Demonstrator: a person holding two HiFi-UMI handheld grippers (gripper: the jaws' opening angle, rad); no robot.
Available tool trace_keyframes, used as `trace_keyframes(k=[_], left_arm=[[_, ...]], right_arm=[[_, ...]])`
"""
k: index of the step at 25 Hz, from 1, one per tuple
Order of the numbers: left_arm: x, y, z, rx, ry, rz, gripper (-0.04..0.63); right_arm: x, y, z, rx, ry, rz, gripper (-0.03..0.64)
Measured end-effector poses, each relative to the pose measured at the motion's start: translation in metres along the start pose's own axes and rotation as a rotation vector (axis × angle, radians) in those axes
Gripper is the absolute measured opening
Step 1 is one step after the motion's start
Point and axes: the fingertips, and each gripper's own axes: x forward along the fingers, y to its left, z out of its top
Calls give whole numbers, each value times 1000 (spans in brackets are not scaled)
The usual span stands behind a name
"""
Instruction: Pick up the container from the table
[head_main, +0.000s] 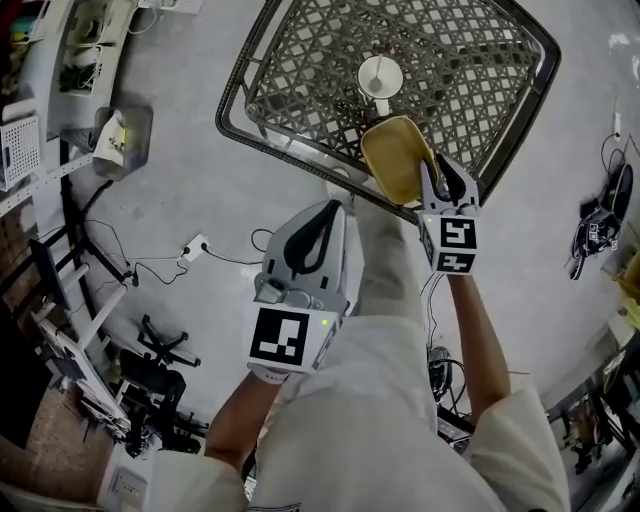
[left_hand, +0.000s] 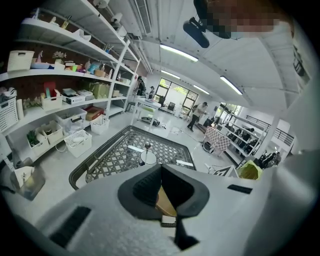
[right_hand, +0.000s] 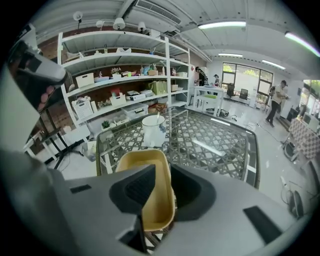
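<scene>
**Operator:** Container (right_hand: 148, 190) status?

**Technician:** The right claw (right_hand: 162, 172) is clamped on its near rim, one jaw inside the wall and one outside, at the near edge of the desk (head_main: 300, 60). The left claw (left_hand: 161, 167) is closed on nothing, short of the desk.

**Operator:** Lift procedure?

**Technician:** Raise vertically and keep level, since the one-sided grip may let it tip. Avoid the white cup (right_hand: 153, 131) beyond.

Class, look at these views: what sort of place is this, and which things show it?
Probably a workshop or lab with storage: long white shelves stacked with bins, ceiling strip lights, and a power strip with loose cables on the bare grey floor.
</scene>
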Motion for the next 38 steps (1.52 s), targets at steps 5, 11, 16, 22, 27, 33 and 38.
trace_keyframes(k=[5,11,16,22,27,33,38], left_arm=[[4,1,-3,-3,-1,7,25],[2,-4,-5,-17,14,1,25],[4,-2,-5,0,10,-3,25],[1,-1,-7,-5,11,-7,25],[0,3,-5,6,-3,-1,25],[-8,2,-1,5,-23,0,25],[-20,-4,5,7,-30,-5,25]], right_arm=[[21,-3,-21,-20,49,4,110],[36,-5,-35,-45,96,3,110],[44,-9,-41,-36,117,-8,78],[46,-8,-43,-88,139,1,44],[47,-4,-44,-74,136,28,34],[37,2,-37,-64,119,55,28],[24,9,-34,-66,108,57,26]])
